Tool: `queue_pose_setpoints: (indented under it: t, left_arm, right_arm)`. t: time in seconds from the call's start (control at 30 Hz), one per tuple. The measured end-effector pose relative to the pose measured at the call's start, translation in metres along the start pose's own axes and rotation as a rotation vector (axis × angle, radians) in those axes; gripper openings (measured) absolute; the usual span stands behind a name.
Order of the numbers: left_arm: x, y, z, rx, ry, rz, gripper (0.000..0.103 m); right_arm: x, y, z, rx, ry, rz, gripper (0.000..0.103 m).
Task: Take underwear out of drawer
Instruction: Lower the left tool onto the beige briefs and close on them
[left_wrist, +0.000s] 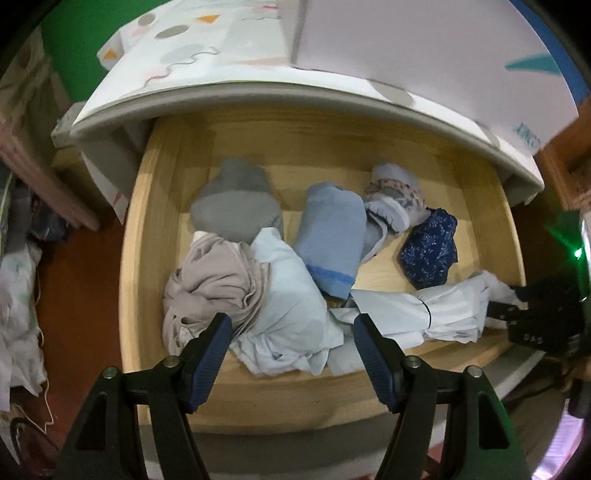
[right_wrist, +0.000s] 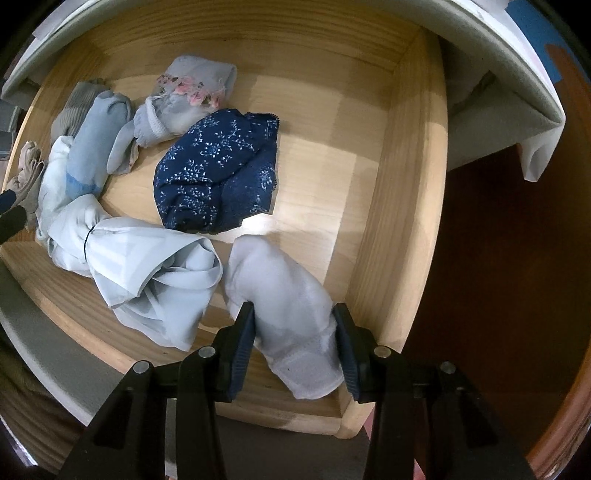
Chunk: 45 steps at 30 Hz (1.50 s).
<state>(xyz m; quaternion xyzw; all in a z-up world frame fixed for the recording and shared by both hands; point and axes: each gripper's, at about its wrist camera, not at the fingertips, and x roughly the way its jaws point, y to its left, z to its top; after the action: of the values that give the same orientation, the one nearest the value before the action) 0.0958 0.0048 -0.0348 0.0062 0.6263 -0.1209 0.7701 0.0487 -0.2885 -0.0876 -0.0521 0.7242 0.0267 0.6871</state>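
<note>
The wooden drawer stands pulled out beneath a white patterned cabinet front. At the right edge of the left wrist view, teal lettering is printed on that white surface; it is cut off and too blurred to read. No brand or label is legible on any garment.

Left gripper: lower centre of its own view, jaws apart, nothing between the 2 pads. It hangs above a pale blue crumpled garment at the front of the drawer, with a beige garment just to the left.

Right gripper: lower centre of its own view, jaws clamped on a white rolled pair of underwear. Both pads press its sides. The roll lies at the front right corner of the drawer, its banded end pointing toward the camera.

Remaining contents, right wrist view:
- navy floral underwear, centre of frame, apart from the white roll;
- light blue loose garment, left of the white roll;
- blue rolled pair, upper left;
- grey pair with pink lace trim, top centre.
</note>
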Motion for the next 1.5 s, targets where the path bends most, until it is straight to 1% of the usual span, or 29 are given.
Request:
queue_pose_setpoints:
  t: [0.1,0.2,0.33,0.47,0.63,0.7,0.73,0.8,0.97,1.0,1.03,1.1,1.2,1.23,1.33,1.5]
  left_arm:
    - [-0.007,0.004,0.005,-0.001,-0.002,0.043,0.070]
    - [-0.016,0.011,0.009,0.000,-0.012,0.069,0.070]
    - [-0.014,0.026,0.009,-0.015,0.010,0.121,0.070]
    - [0.001,0.034,0.006,-0.021,0.067,0.119,0.070]
    - [0.019,0.036,0.009,-0.040,0.092,0.118,0.070]
    - [0.026,0.033,0.011,-0.036,0.095,0.123,0.070]
    - [0.029,0.032,0.012,-0.032,0.097,0.138,0.070]
    - [0.034,0.033,0.014,-0.045,0.101,0.147,0.070]
    - [0.036,0.042,0.021,-0.102,0.073,0.121,0.070]
    - [0.036,0.044,0.021,-0.111,0.068,0.114,0.069]
    - [0.036,0.047,0.021,-0.121,0.064,0.110,0.063]
    - [0.034,0.052,0.022,-0.136,0.054,0.102,0.059]
    - [0.033,0.051,0.023,-0.122,0.046,0.113,0.052]
    - [0.032,0.049,0.023,-0.117,0.041,0.121,0.048]
    - [0.028,0.041,0.021,-0.119,0.035,0.132,0.043]
    - [0.020,0.042,0.016,-0.131,0.026,0.117,0.040]
  right_arm:
    - [-0.001,-0.001,-0.002,0.006,0.003,0.004,0.039]
    - [0.003,0.003,0.000,0.009,0.003,0.006,0.039]
    - [0.004,0.002,0.000,0.015,0.005,0.017,0.039]
    - [0.004,-0.001,0.000,0.020,0.009,0.027,0.039]
    - [0.004,-0.002,-0.001,0.025,0.011,0.031,0.040]
    - [0.004,-0.002,-0.001,0.029,0.012,0.034,0.040]
    - [0.005,-0.002,-0.001,0.030,0.014,0.034,0.040]
    - [0.005,-0.002,0.000,0.032,0.015,0.038,0.040]
    - [0.006,0.003,0.002,0.034,0.018,0.050,0.040]
    - [0.006,0.005,0.003,0.031,0.018,0.047,0.040]
    - [0.006,0.007,0.004,0.026,0.018,0.044,0.041]
    - [0.005,0.011,0.005,0.021,0.018,0.040,0.041]
    - [0.005,0.015,0.005,0.023,0.019,0.039,0.041]
    - [0.005,0.016,0.006,0.026,0.019,0.041,0.041]
    - [0.006,0.019,0.007,0.029,0.020,0.044,0.041]
    - [0.007,0.017,0.008,0.037,0.022,0.051,0.041]
